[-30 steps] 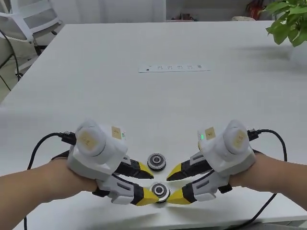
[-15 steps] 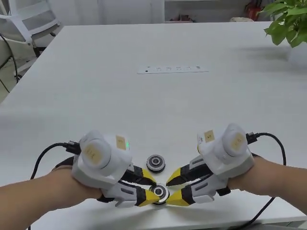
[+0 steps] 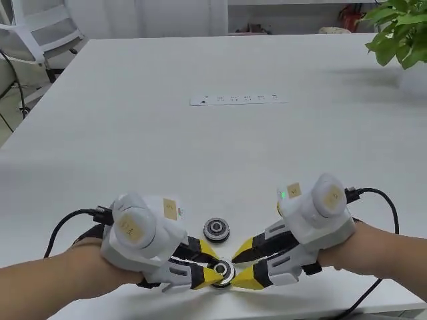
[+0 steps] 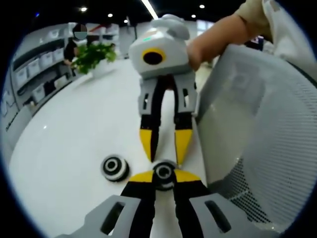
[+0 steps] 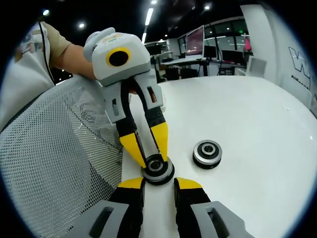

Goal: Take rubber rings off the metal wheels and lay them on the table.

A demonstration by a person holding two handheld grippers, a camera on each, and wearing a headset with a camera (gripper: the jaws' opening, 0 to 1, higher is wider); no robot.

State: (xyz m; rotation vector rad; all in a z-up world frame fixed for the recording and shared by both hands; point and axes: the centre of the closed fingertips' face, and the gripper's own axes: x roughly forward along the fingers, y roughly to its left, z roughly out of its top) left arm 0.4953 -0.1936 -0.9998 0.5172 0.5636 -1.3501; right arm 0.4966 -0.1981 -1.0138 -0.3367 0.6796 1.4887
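Item: near metal wheel (image 3: pixel 221 271), pinched between left gripper (image 4: pixel 164 175) jaws; right gripper (image 4: pixel 165 159) jaws spread (poised alongside). Advised: hook rubber ring (image 5: pixel 158 181) edge, peel steadily.

We see a broad white table (image 3: pixel 133 133). A flat socket strip (image 3: pixel 238 100) lies on it at twelve o'clock in the head view. A leafy green plant (image 3: pixel 397 30) stands at two o'clock and a white chair (image 3: pixel 40 30) at ten o'clock. In the gripper views, a grey mesh chair back (image 4: pixel 257 129) stands just beside the table edge.
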